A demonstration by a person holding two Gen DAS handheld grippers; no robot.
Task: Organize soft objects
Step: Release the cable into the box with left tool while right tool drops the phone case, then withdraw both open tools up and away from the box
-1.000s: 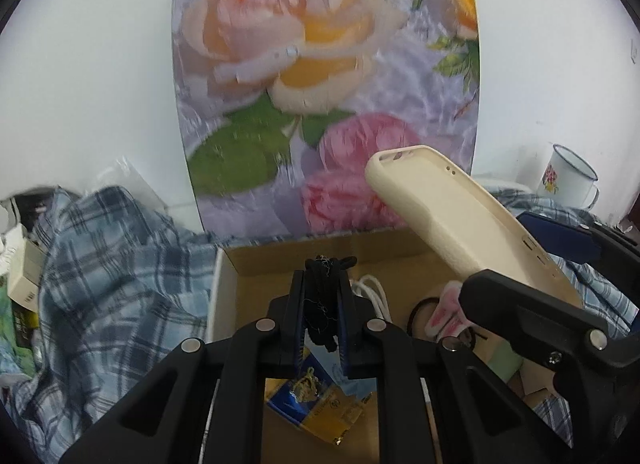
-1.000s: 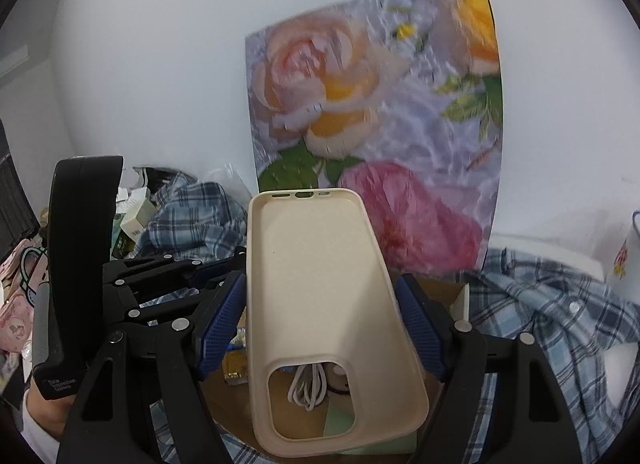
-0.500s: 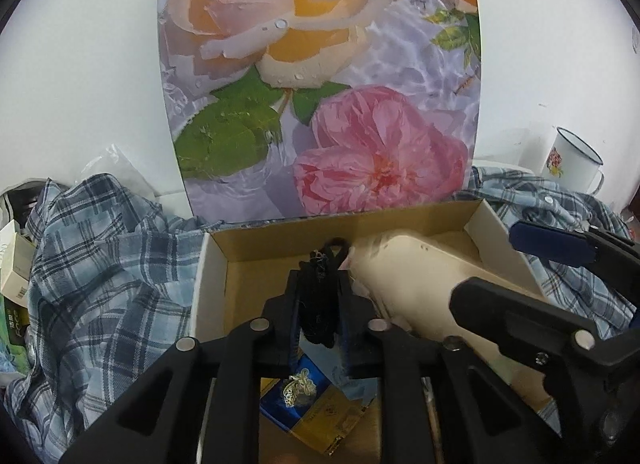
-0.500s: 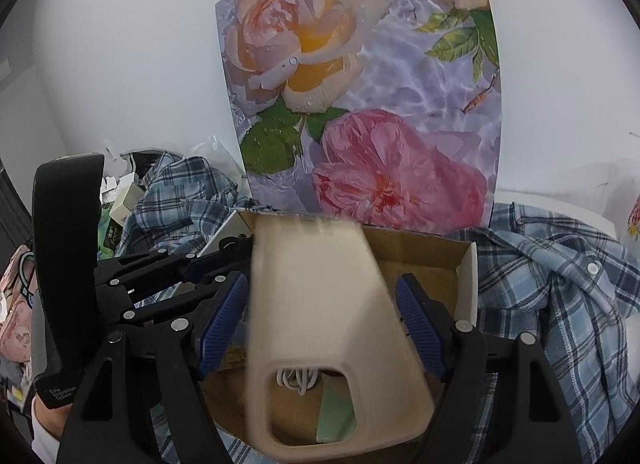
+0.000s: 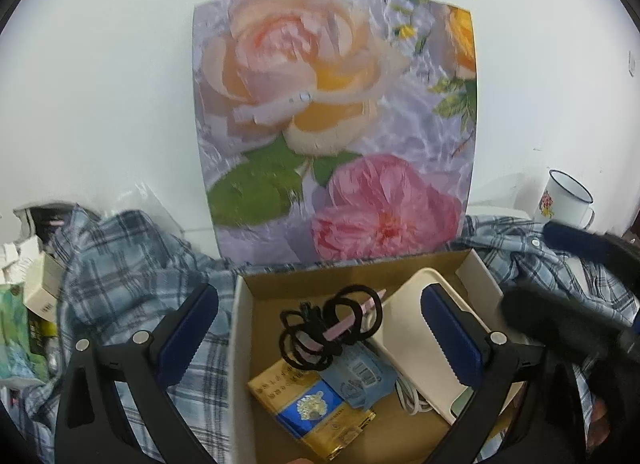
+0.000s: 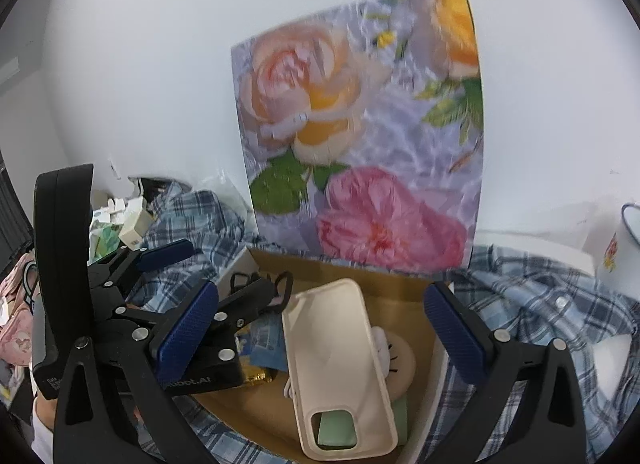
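Note:
A cardboard box (image 5: 240, 328) sits on a plaid cloth below a rose poster. In it lie black hair ties (image 5: 320, 324) tangled around a pink strip, and a cream phone case (image 5: 416, 340) at the right. My left gripper (image 5: 320, 336) is open and empty above the box. In the right wrist view the cream phone case (image 6: 340, 364) lies loose in the box (image 6: 400, 296), and my right gripper (image 6: 324, 328) is open and empty over it. The left gripper (image 6: 224, 300) shows at the left, by the hair ties (image 6: 282, 284).
A blue and gold packet (image 5: 316, 412), a blue tag and a white cable (image 5: 408, 400) also lie in the box. A plaid shirt (image 5: 112, 264) surrounds it. A rose poster (image 5: 332, 123) leans on the wall. An enamel mug (image 5: 564, 199) stands at the right. Small boxes (image 5: 36, 292) sit at the left.
Both grippers opened. The left let go of the black hair ties and the right let go of the cream phone case; both now lie in the box.

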